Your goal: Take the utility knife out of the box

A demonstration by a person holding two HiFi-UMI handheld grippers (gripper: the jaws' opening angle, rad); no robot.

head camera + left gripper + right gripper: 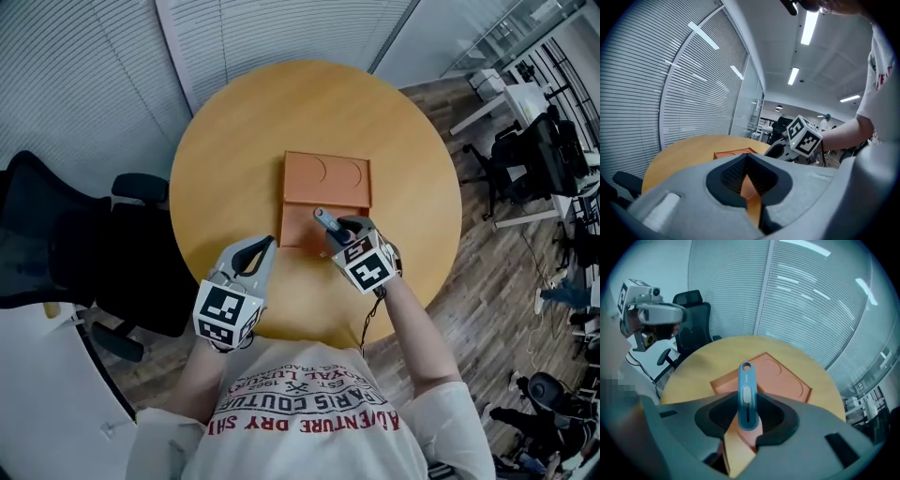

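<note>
An orange box (326,178) lies open in the middle of the round wooden table (234,141); its far half has two round recesses. My right gripper (339,230) is shut on a blue utility knife (326,222), held above the box's near half. In the right gripper view the knife (746,390) stands up between the jaws of the right gripper (747,416), its holed end pointing away over the box (783,376). My left gripper (267,248) is at the box's near left corner. In its own view the left gripper (749,187) pinches an orange box edge (751,190).
A black office chair (56,244) stands left of the table. The table's near rim (309,333) is close to the person's body. Window blinds (281,33) line the far side. Desks and chairs (539,150) stand at the right.
</note>
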